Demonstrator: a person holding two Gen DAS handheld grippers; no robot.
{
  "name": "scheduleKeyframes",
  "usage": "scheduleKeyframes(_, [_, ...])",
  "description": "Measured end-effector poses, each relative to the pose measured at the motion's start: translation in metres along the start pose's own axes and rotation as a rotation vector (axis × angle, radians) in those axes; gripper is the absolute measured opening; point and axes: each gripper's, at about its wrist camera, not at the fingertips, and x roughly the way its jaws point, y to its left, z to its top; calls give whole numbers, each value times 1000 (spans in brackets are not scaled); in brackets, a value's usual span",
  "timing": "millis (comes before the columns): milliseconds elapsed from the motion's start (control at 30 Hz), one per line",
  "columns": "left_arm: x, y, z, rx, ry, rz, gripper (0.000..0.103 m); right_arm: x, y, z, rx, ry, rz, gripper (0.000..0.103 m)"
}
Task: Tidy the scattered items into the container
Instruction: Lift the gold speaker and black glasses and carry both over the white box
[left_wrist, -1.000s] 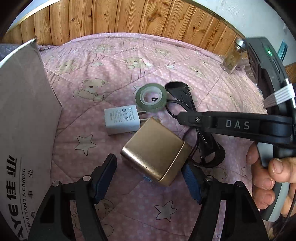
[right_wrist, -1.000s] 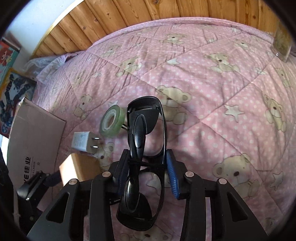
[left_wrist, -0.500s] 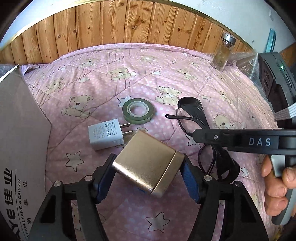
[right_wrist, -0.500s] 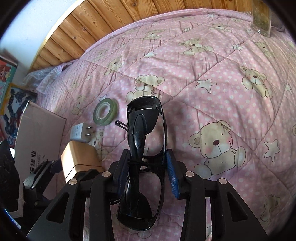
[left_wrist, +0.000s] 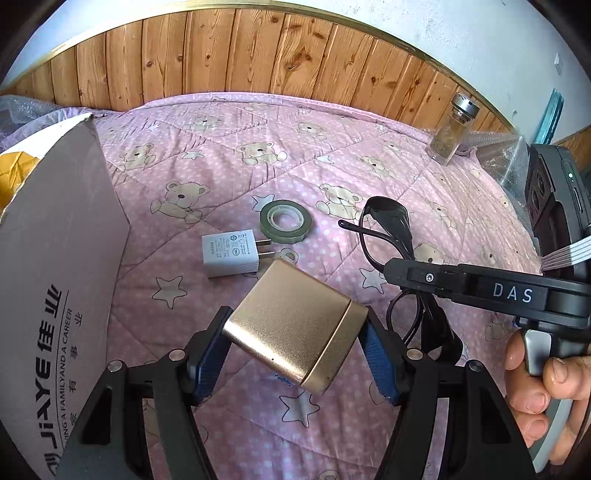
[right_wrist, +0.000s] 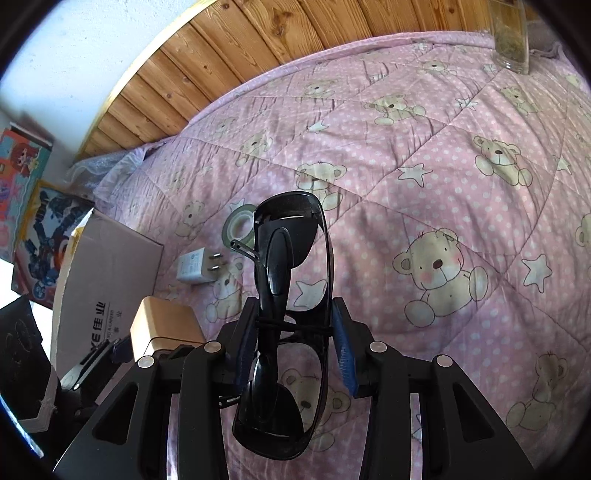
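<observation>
The left gripper (left_wrist: 295, 347) clamped a gold box (left_wrist: 295, 325); the right gripper (right_wrist: 295, 343) clamped black sunglasses (right_wrist: 288, 295) above the quilt (right_wrist: 424, 166).

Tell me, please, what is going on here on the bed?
A person is tidying items into the cardboard box. The left tool grips a gold case, held above the quilt, and the right tool grips black sunglasses. A white charger and a tape roll lie on the quilt, not yet collected.
</observation>
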Motion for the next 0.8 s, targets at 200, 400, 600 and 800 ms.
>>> scheduleKeyframes(200, [-24, -9, -10, 6, -21, -6, 68, -18, 5, -23, 13, -12, 10, 40])
scheduleKeyframes(400, [-53, -19, -26, 17, -39, -19, 68, -42, 14, -47, 29, -30, 20, 40])
scheduleKeyframes(600, [-83, -24, -41, 22, -62, -30, 68, -67, 28, -72, 34, -49, 35, 40])
scheduleKeyframes(800, [-115, -31, -54, 32, -95, -45, 68, -91, 42, -97, 30, -66, 55, 40])
